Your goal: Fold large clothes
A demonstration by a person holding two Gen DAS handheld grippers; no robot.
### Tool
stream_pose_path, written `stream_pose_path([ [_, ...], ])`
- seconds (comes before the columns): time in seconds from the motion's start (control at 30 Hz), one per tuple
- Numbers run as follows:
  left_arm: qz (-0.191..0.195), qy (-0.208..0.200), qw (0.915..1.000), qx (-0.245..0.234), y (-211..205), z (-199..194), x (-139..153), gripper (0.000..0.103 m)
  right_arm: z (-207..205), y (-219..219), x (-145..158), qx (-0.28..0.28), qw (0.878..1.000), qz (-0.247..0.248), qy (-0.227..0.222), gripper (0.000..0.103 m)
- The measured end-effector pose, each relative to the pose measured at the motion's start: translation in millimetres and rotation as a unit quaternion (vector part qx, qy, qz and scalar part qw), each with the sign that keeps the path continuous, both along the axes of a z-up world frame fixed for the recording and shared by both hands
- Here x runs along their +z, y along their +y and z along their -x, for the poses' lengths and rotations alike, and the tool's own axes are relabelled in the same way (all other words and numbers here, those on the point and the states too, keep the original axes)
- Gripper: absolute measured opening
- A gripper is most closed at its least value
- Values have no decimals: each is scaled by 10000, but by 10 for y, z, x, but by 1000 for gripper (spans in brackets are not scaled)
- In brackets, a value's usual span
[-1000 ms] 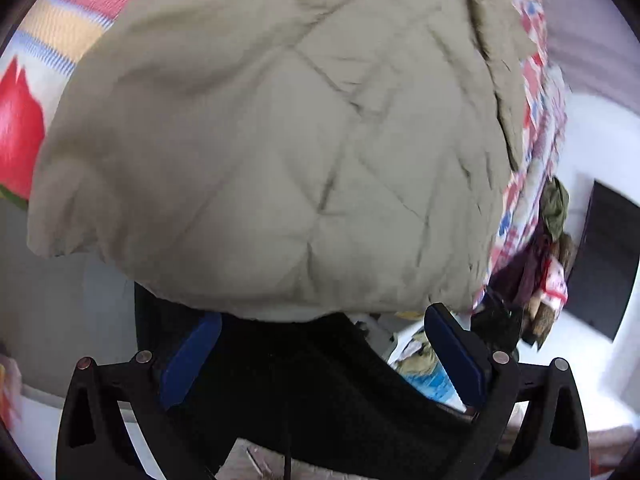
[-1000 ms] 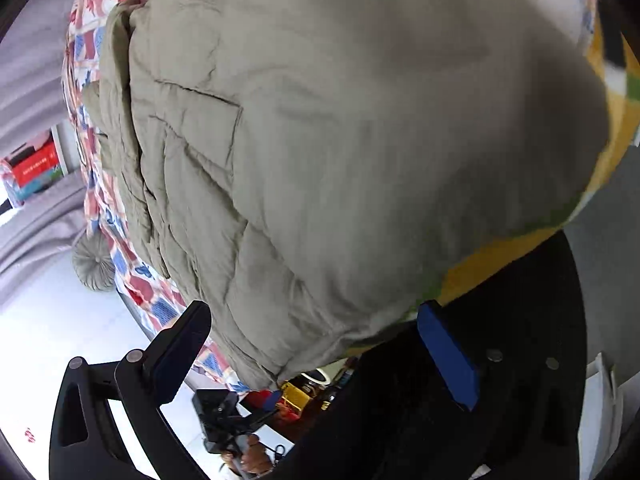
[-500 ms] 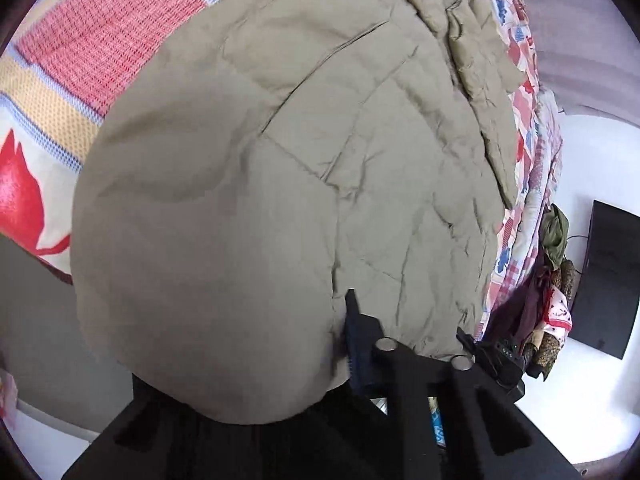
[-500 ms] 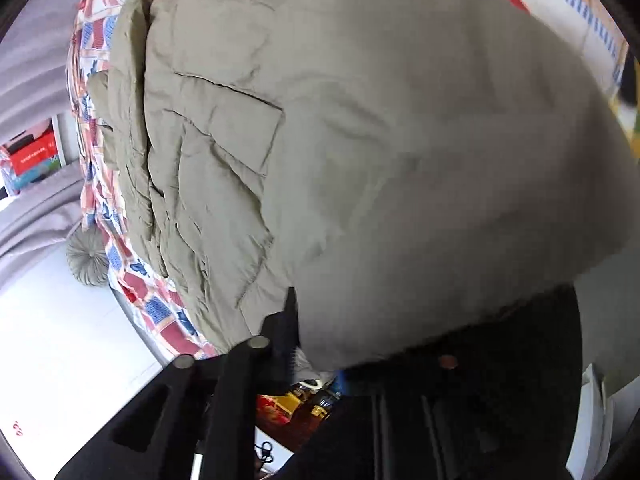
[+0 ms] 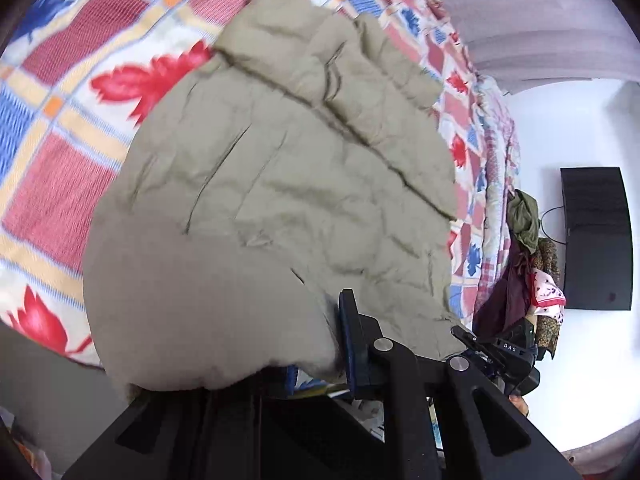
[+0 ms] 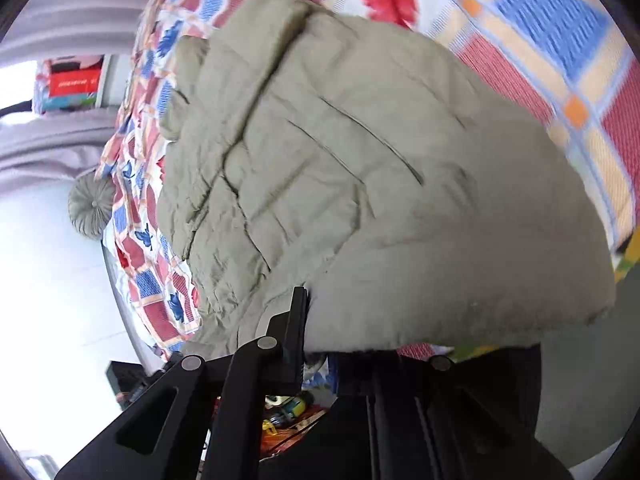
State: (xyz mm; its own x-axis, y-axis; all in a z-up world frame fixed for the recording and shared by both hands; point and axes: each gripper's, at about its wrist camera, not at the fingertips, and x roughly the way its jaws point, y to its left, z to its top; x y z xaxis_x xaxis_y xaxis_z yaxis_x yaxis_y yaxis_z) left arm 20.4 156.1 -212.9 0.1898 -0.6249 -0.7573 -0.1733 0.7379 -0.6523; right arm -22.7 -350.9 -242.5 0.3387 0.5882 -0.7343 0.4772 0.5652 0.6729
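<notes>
— Where's the jacket?
— The khaki quilted jacket (image 5: pixel 280 184) lies on the patterned bedspread (image 5: pixel 60 92).
— And the grippers?
— The left hand-held gripper (image 5: pixel 320 364) and the right hand-held gripper (image 6: pixel 320 360) each pinch its near hem.

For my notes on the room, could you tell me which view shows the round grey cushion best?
The right wrist view: the round grey cushion sits clear at the left, beside the patterned bedspread. The left wrist view does not show it at all.
</notes>
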Motion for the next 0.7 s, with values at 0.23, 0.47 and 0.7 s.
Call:
stream_pose_path([
  [0.23,-301,-786,9962,-203,-73,-477,453,19,-519,-24,543,457,9935,808,-656,9],
  [0.47,-618,-1541,9859,-198,-84,-1230,869,19,-1370,26,1116,929,9694,1738,-1466,8],
  [0.7,-1107,-1871,9761,-70,-149,-2135,683,19,-2409,204,1054,1344,9481,2339,-1682,8],
])
